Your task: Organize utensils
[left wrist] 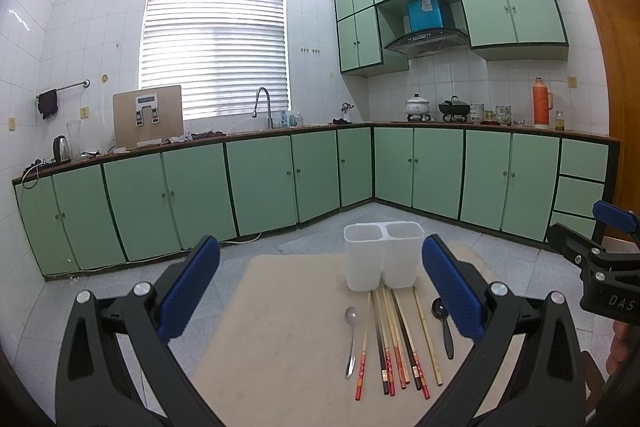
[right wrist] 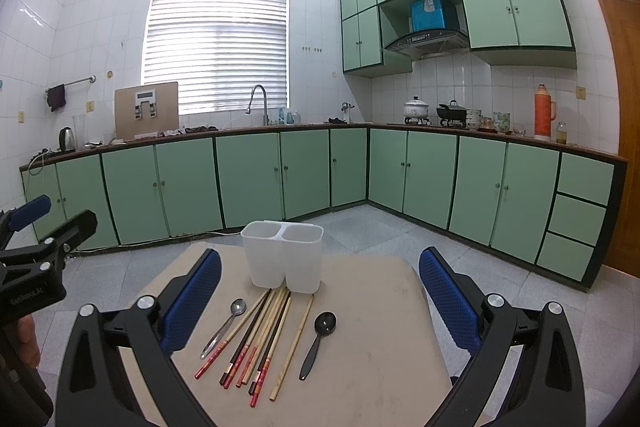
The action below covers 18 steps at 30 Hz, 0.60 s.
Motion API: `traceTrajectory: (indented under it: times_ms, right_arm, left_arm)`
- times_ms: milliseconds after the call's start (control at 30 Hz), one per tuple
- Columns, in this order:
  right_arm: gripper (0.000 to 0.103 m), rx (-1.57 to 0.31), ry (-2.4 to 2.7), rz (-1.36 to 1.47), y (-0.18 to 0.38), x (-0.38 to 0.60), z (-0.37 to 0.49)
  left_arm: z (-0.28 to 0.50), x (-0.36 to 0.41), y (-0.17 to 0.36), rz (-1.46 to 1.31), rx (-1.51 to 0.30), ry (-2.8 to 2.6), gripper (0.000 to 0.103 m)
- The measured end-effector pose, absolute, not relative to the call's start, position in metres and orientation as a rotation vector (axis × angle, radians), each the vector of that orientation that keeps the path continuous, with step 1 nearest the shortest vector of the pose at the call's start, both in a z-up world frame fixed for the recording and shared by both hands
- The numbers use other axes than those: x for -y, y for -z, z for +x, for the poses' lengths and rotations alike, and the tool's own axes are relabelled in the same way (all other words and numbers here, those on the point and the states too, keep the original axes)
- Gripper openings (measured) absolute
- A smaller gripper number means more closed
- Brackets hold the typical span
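Observation:
A white two-compartment utensil holder stands upright at the far side of a small beige table. In front of it lie a metal spoon, several chopsticks in a loose bundle, and a black spoon. My left gripper is open and empty above the table's near side. My right gripper is open and empty, hovering over the utensils. Each gripper shows at the edge of the other's view.
Green kitchen cabinets line the far walls, with a sink tap, kettle, pots and an orange thermos on the counter. A grey tiled floor surrounds the table. A wooden door is at the right.

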State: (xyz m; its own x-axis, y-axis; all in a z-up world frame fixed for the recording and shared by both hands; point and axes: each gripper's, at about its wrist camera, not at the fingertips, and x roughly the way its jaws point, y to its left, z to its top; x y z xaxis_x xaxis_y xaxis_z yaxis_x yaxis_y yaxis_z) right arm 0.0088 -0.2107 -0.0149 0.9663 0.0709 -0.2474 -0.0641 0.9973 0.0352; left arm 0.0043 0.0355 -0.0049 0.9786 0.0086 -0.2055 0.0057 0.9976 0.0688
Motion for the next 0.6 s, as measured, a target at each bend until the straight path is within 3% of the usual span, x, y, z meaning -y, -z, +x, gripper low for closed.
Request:
traceTrajectory:
  times_ms: [600]
  right_arm:
    - [0.095,-0.603,0.016,-0.003,0.088,0.222,0.118]
  left_arm:
    - [0.129,-0.052,0.100,0.091,-0.657,-0.028,0.098]
